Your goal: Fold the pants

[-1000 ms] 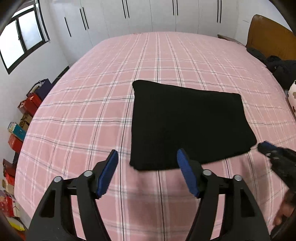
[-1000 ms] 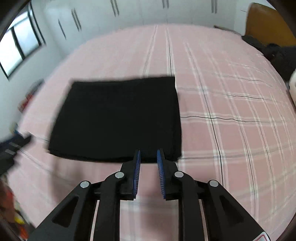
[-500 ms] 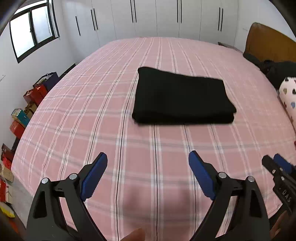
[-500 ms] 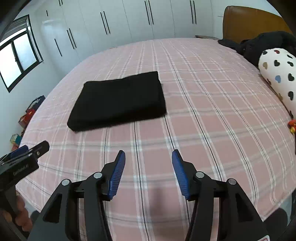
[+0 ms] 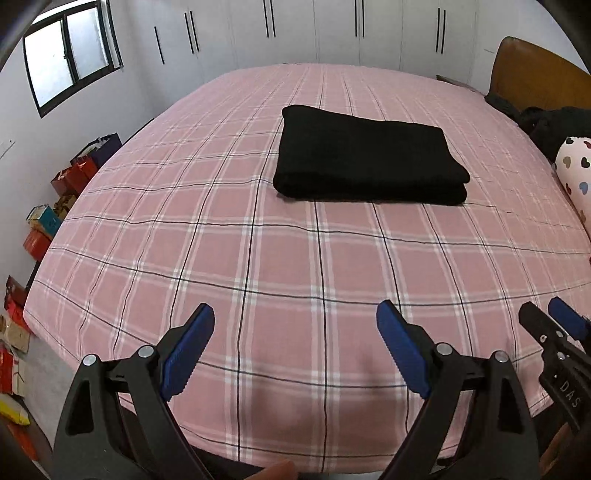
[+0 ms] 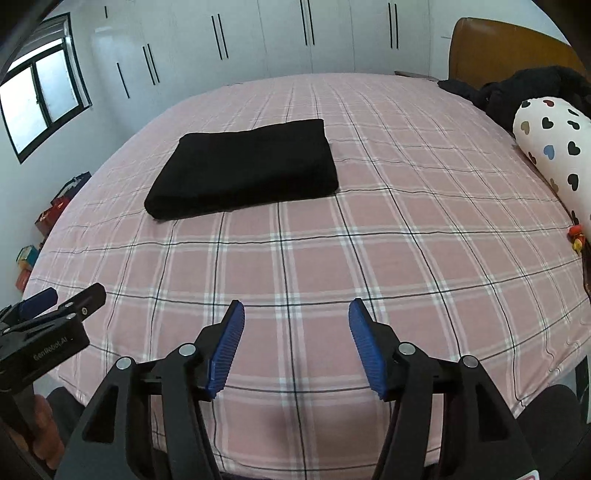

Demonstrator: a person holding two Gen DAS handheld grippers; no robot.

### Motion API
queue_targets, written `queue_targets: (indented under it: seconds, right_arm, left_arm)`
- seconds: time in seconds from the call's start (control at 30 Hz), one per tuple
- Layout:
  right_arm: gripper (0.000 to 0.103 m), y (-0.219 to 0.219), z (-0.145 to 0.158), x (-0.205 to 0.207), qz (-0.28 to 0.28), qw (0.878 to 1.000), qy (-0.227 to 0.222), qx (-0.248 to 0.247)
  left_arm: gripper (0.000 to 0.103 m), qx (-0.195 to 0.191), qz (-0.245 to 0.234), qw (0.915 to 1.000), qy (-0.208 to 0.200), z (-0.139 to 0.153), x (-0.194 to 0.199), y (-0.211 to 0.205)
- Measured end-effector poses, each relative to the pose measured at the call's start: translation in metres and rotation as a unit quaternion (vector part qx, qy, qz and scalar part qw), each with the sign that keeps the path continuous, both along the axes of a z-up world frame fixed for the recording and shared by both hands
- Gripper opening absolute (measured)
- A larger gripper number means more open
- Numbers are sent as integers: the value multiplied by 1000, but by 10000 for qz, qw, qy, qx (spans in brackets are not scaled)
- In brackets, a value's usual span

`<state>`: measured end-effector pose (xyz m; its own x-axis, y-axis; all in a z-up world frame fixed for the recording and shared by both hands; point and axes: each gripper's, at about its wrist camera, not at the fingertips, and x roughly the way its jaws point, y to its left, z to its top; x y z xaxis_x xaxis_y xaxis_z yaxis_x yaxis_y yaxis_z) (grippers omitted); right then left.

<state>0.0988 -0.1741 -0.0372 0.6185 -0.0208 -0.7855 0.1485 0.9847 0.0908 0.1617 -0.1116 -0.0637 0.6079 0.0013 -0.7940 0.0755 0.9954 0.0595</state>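
A: Where did the pants (image 5: 365,155) lie?

B: Folded into a black rectangle, flat on the pink plaid bed (image 5: 295,258), toward the far half. Well apart from both grippers.

A: Left gripper (image 5: 295,347)?

B: Jaws stood wide, nothing between them, only bedsheet below. It hung over the near edge of the bed.

A: Right gripper (image 6: 295,347)?

B: Jaws were opening, about half spread, also empty. Over the near edge too, just beside the left one; each showed at the rim of the other's view.

A: Anything else noted?

B: Heart-print pillow (image 6: 554,147) at the right side, dark clothes (image 6: 524,88) by the wooden headboard (image 6: 498,48). White wardrobe (image 5: 314,29) behind. Boxes (image 5: 40,229) along the left wall under a window (image 5: 70,48).
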Motion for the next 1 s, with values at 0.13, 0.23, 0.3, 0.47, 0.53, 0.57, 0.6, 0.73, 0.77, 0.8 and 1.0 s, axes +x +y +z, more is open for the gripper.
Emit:
queue_targets:
  seconds: [0.13, 0.23, 0.3, 0.47, 0.53, 0.57, 0.6, 0.73, 0.77, 0.8, 1.0]
  right_arm:
    - [58, 5, -4, -1, 27, 10000, 45, 4]
    - [59, 4, -6, -2, -1, 10000, 77, 47]
    - [59, 3, -6, -2, -5, 10000, 71, 50]
    - [59, 4, -4, -1, 22, 10000, 56, 51]
    - [59, 5, -5, -1, 31, 10000, 53, 43]
    - [59, 6, -5, -1, 38, 10000, 58, 53]
    - [59, 6, -5, -1, 45, 10000, 63, 52]
    - [59, 7, -4, -2, 61, 10000, 56, 53]
    - [59, 7, -4, -2, 73, 9999, 55, 60]
    - [59, 7, -4, -1, 75, 9999, 55, 60]
    - [59, 6, -4, -1, 79, 9999, 55, 70]
  left_arm:
    - [87, 16, -33, 10000, 13, -3, -3, -1]
    - [87, 17, -48, 10000, 43, -6, -6, -2]
    - [87, 14, -57, 10000, 49, -7, -8, -2]
    - [87, 31, -103, 9999, 40, -7, -10, -3]
    - [87, 28, -102, 9999, 6, -5, -11, -3]
    - [87, 25, -106, 9999, -1, -5, -11, -3]
    - [87, 29, -108, 9999, -8, -4, -11, -4]
    - [87, 63, -118, 9999, -25, -4, -10, -4]
    - [87, 80, -121, 9999, -31, -4, -11, -5]
    - [87, 91, -114, 9999, -38, -4, -11, -5]
    - [87, 104, -126, 9999, -27, -5, -10, -6]
